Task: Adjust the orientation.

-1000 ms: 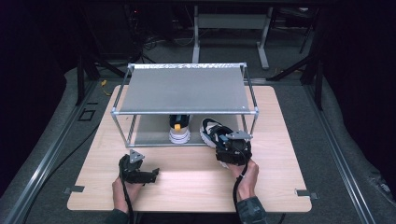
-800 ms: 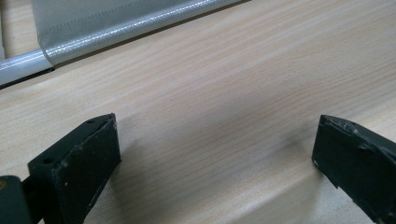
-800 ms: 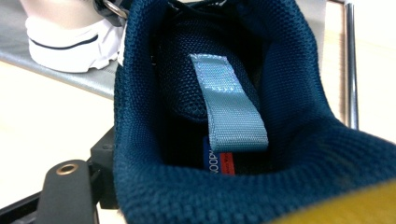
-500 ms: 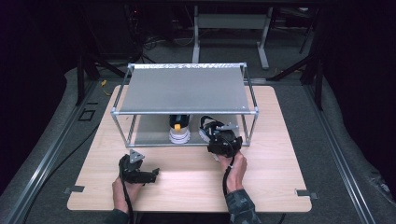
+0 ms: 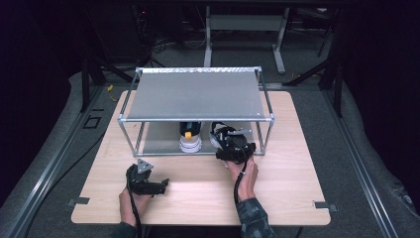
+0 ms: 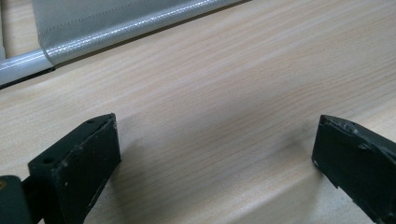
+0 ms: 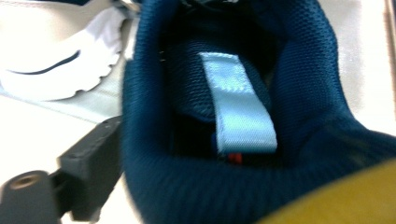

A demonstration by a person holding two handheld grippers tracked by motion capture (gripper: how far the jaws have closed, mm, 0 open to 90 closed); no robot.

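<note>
Shoes sit on the lower shelf of a metal rack (image 5: pixel 195 118), seen from the high view: one shoe (image 5: pixel 189 137) just to the left of the right gripper (image 5: pixel 236 148), and the other shoe (image 5: pixel 220 133) directly ahead of that gripper, mostly hidden behind it. The right gripper reaches in under the rack's top panel at the front edge, which looks like the way to set a shoe on the shelf or take it off. The left gripper (image 5: pixel 159 186) lies low over the table (image 5: pixel 292 183), well short of the rack and well to the left of the right gripper, probably parked while the other hand works.

In the left gripper view, the left gripper (image 6: pixel 215 158) has its jaws spread wide with bare wood between them; it holds nothing. Ahead and to its left runs the rack's bottom rail (image 6: pixel 28 65) with the grey shelf sheet.

In the right gripper view, the navy collar of the shoe (image 7: pixel 243 107) fills the space right in front of the right gripper (image 7: pixel 196 186), a pale blue pull tab hanging inside the opening. One black jaw stands outside the collar on the left; the other is hidden behind the fabric. The jaws have just been opening and stand wide, with the collar wall between them; whether the pads press on it, I cannot tell. Beyond, to the left, lies white shoe material (image 7: pixel 56 60).
</note>
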